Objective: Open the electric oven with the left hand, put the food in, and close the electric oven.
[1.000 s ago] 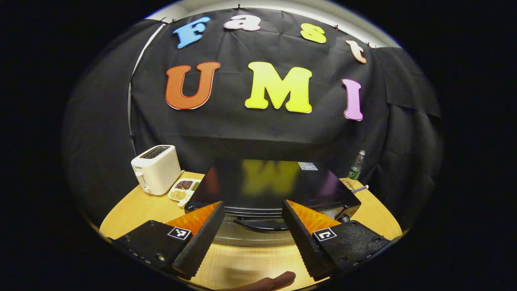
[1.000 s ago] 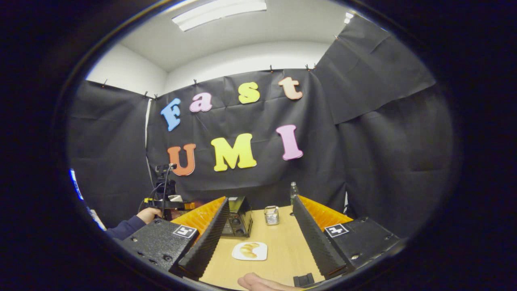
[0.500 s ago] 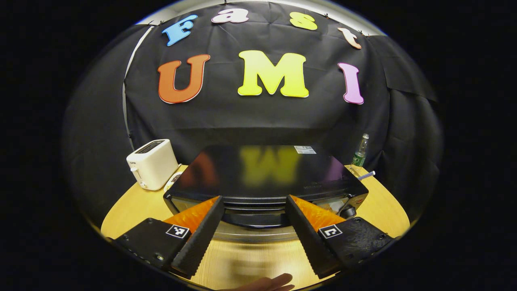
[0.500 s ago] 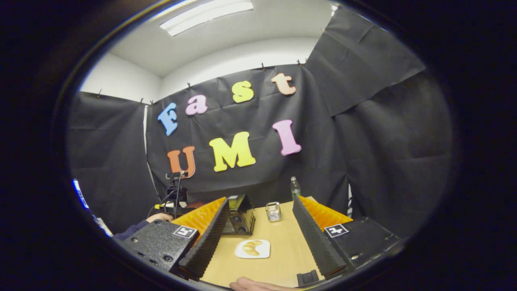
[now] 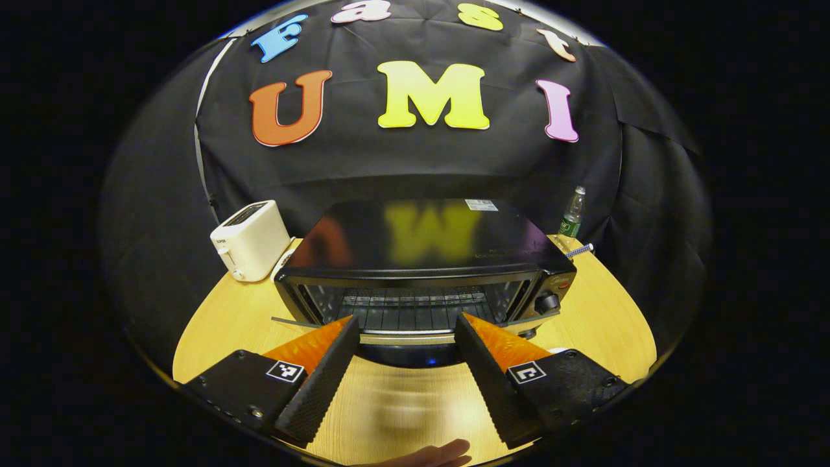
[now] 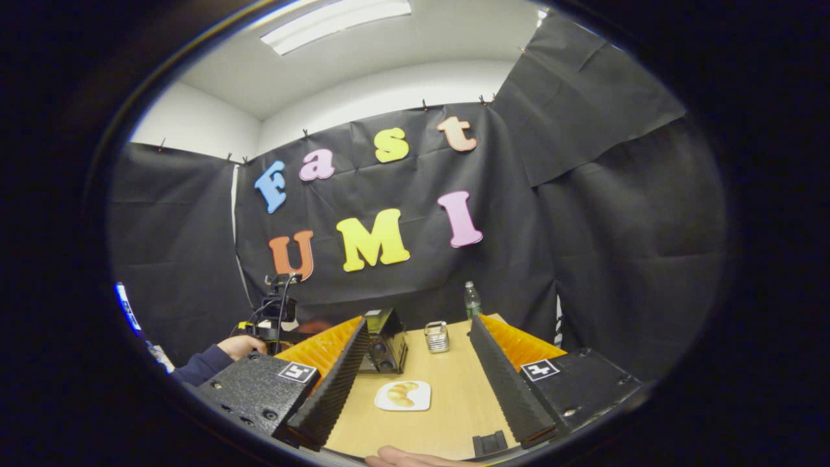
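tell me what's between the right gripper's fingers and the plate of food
Nothing: in the right gripper view, only bare wooden table lies between the open right gripper and the white plate with the croissant.

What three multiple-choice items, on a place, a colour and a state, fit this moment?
1. In the left gripper view, the toaster stands:
A. left of the oven
B. on top of the oven
C. inside the oven

2. The plate is:
A. red
B. white
C. green

3. The right tongs are:
A. shut on the toaster
B. shut on the plate
C. open, gripping nothing

Key: A, the toaster sits on the table off the oven's left side; B, the plate under the pastry is white; C, the fingers stand wide apart above the table.
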Tool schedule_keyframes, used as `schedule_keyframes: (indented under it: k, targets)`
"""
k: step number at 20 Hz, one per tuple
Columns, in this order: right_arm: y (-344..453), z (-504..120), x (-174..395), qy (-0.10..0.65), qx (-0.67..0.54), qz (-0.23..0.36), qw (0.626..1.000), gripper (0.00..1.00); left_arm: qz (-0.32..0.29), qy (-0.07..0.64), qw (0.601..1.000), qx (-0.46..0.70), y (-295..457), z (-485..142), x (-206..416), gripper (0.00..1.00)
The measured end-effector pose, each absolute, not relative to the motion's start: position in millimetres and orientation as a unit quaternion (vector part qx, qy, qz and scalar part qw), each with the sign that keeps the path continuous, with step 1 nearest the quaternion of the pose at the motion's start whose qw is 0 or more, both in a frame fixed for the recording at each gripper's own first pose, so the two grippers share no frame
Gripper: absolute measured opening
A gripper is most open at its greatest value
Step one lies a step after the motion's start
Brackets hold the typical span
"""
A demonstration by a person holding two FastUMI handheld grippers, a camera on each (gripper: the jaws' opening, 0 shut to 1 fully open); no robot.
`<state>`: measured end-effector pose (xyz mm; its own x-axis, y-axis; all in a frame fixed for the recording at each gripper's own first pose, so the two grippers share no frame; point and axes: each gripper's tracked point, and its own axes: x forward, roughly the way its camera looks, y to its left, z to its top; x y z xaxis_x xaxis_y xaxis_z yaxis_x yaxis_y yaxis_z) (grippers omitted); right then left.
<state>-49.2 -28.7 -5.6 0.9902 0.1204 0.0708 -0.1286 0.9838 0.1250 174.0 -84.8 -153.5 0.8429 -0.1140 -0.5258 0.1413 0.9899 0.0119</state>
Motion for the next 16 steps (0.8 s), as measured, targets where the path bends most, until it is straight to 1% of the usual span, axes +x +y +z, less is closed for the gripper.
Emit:
schedule_keyframes:
  k: [1, 2, 3, 4, 5, 6, 7, 8, 16]
  targets:
    - [-27, -7, -49, -0.029, 0.062, 0.063, 0.996, 0.99, -0.068, 0.273, 0.959, 0.022, -84, -156, 168, 0.98]
    - [-26, -8, -49, -0.027, 0.06, 0.064, 0.996, 0.96, -0.069, 0.274, 0.959, 0.021, -84, -158, 162, 0.99]
    - [-23, -11, -48, -0.025, 0.058, 0.066, 0.996, 0.99, -0.07, 0.272, 0.959, 0.023, -83, -160, 156, 0.98]
    - [-21, -14, -46, -0.021, 0.056, 0.068, 0.996, 0.96, -0.071, 0.269, 0.96, 0.026, -83, -162, 151, 0.99]
    - [-21, -17, -45, -0.017, 0.054, 0.069, 0.996, 0.96, -0.072, 0.262, 0.962, 0.028, -82, -163, 148, 0.98]
    - [-19, -19, -42, -0.013, 0.053, 0.07, 0.996, 0.99, -0.074, 0.257, 0.963, 0.029, -83, -165, 145, 0.99]
    - [-18, -21, -39, -0.01, 0.052, 0.07, 0.996, 0.99, -0.074, 0.252, 0.964, 0.029, -82, -168, 141, 0.98]
    - [-17, -23, -37, -0.005, 0.052, 0.069, 0.996, 0.96, -0.075, 0.248, 0.965, 0.029, -81, -171, 138, 0.98]
    - [-9, -43, -27, 0.022, 0.049, 0.071, 0.996, 0.96, -0.073, 0.227, 0.971, 0.028, -76, -199, 106, 0.98]
